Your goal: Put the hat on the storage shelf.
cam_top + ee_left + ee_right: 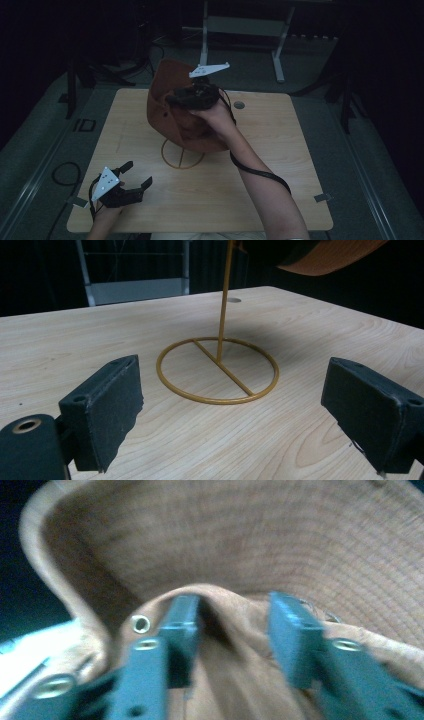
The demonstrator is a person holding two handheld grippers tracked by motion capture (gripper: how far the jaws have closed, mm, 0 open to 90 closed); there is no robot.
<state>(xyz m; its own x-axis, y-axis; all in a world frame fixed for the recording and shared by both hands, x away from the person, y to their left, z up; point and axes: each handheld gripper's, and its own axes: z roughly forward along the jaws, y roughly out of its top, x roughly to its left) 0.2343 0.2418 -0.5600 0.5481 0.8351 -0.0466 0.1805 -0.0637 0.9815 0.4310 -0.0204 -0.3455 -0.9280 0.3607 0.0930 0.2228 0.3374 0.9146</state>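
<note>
The hat (172, 107) is perched on the stand (181, 157) mid-table, with the right gripper (230, 630) half open astride a crown fold and the left gripper (230, 405) held wide and empty near the table's front edge. If that fold is snagged by a pad, the hat may be tipped off. The stand's top is hidden by the hat, and the right gripper view is blurred, so pad contact cannot be told.

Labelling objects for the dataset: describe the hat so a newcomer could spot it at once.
Start at the light wooden table. Near its middle stands a thin yellow wire stand with a ring base and an upright rod, and the hat sits on top of that rod. It is a brown, wide-brimmed cloth hat with stitched rings and small metal eyelets, the only soft thing there, and the right gripper is at it.
</note>
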